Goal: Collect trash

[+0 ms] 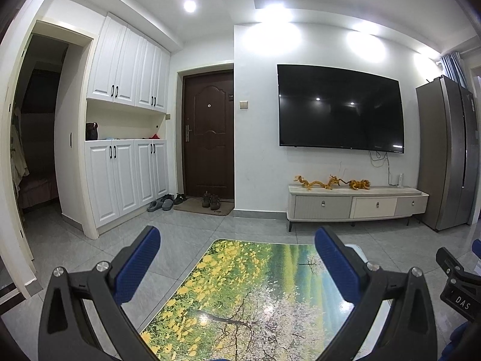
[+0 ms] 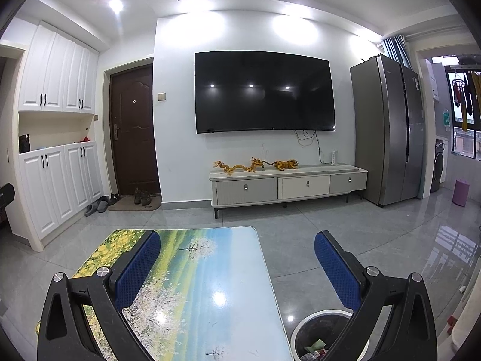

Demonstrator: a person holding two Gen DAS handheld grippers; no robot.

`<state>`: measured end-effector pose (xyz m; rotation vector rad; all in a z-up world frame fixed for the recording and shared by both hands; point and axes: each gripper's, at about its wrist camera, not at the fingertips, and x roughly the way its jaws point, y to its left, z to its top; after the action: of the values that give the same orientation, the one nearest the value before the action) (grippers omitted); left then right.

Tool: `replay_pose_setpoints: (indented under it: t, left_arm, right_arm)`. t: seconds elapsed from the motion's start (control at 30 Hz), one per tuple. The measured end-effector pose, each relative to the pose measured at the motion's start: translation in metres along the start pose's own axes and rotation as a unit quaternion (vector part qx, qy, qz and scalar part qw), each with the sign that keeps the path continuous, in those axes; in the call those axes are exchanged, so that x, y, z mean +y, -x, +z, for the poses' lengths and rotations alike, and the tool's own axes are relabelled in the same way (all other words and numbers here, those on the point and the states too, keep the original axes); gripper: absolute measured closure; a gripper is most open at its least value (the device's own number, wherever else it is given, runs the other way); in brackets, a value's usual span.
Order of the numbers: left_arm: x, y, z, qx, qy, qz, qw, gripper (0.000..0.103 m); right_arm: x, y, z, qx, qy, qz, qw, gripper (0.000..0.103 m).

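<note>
The left gripper (image 1: 237,267) hangs with its 2 blue-padded fingers spread wide and nothing between them, over the glossy rectangular table with a printed landscape of yellow flowers and white blossom (image 1: 240,300). The right gripper (image 2: 237,267) is spread just as wide and also empty, held above the table's pale-blue right edge and the floor beside it.

The task's thing, the trash, shows only inside the round white-rimmed waste bin with a dark liner (image 2: 303,329), which stands on the grey floor tiles just beside the table's near right corner: a few scraps, 1 green and some reddish, lie at its bottom. The tabletop itself looks bare in both views, so the job looks either finished or not yet begun; I cannot tell which.

If any litter remains, the step in hand is to find it. Tilt both cameras down and sweep the tabletop and the tiles near the bin before reaching, keep the fingers wide until a scrap sits squarely between the pads, and carry it straight over the bin's mouth.

Beyond stand a low grey-and-cream TV cabinet (image 2: 288,185) and a wall-mounted black television (image 2: 264,93).
</note>
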<state>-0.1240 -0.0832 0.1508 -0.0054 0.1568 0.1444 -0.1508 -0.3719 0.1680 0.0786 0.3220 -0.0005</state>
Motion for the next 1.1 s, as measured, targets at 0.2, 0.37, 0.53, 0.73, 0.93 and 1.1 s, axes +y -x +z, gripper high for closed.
replay_pose_setpoints:
  t: [0.2,0.37,0.53,0.73,0.93,1.1]
  left_arm:
    - [0.0,-0.002,-0.002,0.002,-0.003,-0.003,1.0,0.0]
    - [0.001,-0.003,-0.005,0.004,-0.003,-0.006,1.0,0.0]
    - [0.002,-0.006,-0.007,0.007,0.001,-0.007,1.0,0.0]
    - [0.004,-0.009,-0.008,0.01,0.004,-0.011,0.9999,0.0]
    - [0.006,-0.012,-0.009,0.017,0.009,-0.021,0.9996,0.0]
    - [0.004,-0.015,-0.012,0.022,0.005,-0.025,0.9995,0.0]
  right_arm:
    - [0.002,-0.003,-0.002,0.005,0.004,-0.001,1.0,0.0]
    - [0.006,-0.007,-0.004,0.009,0.009,-0.003,1.0,0.0]
    - [0.009,-0.013,-0.008,0.017,0.015,-0.005,1.0,0.0]
    - [0.009,-0.019,-0.011,0.023,0.018,-0.008,1.0,0.0]
    - [0.01,-0.024,-0.015,0.031,0.022,-0.01,0.999,0.0]
    - [0.01,-0.028,-0.019,0.037,0.024,-0.011,0.999,0.0]
